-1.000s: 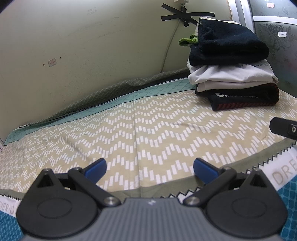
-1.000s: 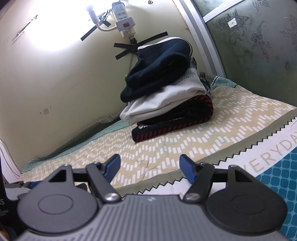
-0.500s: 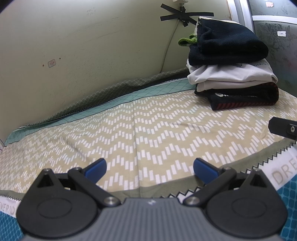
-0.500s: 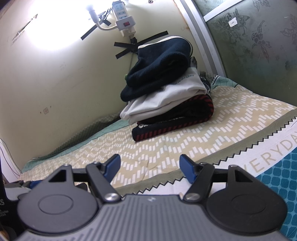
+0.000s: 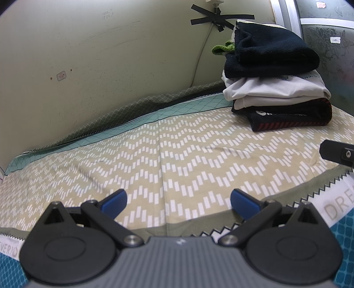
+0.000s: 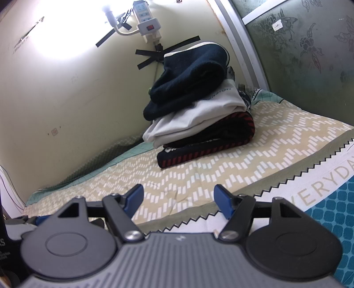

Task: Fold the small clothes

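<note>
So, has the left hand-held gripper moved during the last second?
No. The left hand-held gripper sits the same against the folded clothes stack and wall tape.

You have a bed sheet (image 5: 177,155) in tan with white dashed zigzags, a mint diamond-grid band along its wall edge, and a teal honeycomb border past a white strip with grey lettering. Near the sheet's far right corner, the stack shows a navy garment (image 5: 272,53) on top, a white garment (image 5: 274,93) beneath, then a black garment with red stripes (image 5: 287,119). Both claws carry blue fingertips (image 6: 135,196) on black links.
</note>
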The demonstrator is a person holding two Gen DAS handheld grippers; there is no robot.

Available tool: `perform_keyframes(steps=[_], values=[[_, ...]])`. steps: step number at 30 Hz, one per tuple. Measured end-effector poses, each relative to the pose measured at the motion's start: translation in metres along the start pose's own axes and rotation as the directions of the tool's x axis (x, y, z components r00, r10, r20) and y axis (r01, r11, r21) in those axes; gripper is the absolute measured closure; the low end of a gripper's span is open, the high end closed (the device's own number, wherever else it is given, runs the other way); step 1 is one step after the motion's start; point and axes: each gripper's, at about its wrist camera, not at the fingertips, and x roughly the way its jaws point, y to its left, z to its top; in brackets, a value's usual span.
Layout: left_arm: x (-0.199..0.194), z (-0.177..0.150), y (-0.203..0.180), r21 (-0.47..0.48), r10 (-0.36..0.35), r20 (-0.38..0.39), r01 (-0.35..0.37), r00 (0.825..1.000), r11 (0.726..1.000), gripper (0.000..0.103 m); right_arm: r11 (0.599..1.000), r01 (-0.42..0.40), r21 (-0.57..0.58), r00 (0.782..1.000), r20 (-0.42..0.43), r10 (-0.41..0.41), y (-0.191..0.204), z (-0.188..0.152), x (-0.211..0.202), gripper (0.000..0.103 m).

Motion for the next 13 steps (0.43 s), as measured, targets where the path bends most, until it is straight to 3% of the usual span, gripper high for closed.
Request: perform_keyframes(steps=[13], values=[[-0.0007, 0.0000, 0.0039, -0.006, -0.023, 0.005, 0.023, 1.000, 1.000, 0.000, 1.000, 0.000, 0.000, 1.000, 0.002, 0.000, -0.0004, 0.0006, 0.0000, 0.041]])
